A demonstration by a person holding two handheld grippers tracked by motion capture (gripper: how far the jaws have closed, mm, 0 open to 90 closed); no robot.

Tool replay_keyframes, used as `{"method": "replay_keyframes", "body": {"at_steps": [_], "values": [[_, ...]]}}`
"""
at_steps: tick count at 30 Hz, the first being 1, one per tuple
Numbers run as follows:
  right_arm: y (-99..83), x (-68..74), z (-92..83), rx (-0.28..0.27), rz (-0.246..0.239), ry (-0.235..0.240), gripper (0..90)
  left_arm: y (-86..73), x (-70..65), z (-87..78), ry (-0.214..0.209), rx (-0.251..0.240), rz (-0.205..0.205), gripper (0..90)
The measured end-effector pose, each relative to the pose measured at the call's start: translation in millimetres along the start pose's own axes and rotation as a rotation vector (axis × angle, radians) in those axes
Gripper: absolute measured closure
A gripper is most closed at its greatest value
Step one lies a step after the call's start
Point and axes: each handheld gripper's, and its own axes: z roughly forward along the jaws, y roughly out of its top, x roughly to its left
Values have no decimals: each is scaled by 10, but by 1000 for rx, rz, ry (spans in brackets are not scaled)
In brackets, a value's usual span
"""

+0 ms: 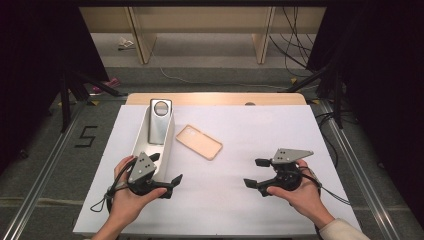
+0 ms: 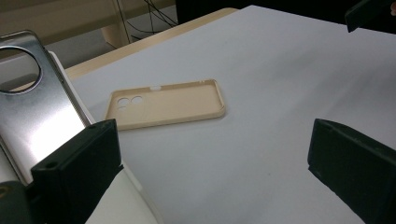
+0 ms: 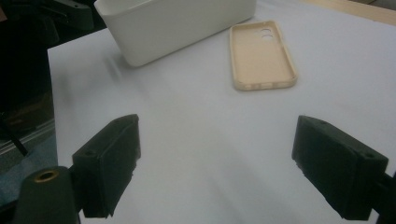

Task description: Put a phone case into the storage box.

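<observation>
White paper covers the table (image 1: pixel 225 200), with dark curtains and a grey floor around it. Both grippers hang low over the near edge, jaws spread wide and grasping nothing: the left gripper (image 1: pixel 167 175) sits just beside the near end of a long white tray (image 1: pixel 170 145), the right gripper (image 1: pixel 254 173) is well apart from it on the other side. A tan phone case (image 1: pixel 199 141) lies flat, hollow side up, between them and a little farther back, just beside the tray's right wall but not touching it. A silver phone (image 1: pixel 159 125) rests tilted inside the tray, its round camera ring at the far end.

The case looks like the likely target. It is thin and soft, so a good grasp probably means coming in low along the table and closing on one long rim, near its middle, rather than pressing down from above. Approaching from the side away from the tray keeps the jaws clear of its wall
</observation>
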Motion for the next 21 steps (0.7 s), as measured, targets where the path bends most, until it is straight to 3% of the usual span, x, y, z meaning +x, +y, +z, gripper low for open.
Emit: {"method": "replay_keyframes", "body": {"at_steps": [21], "values": [[-1,-13,-14,-3,0,-7,162,17,-33,32,2,-1,-3,55]]}}
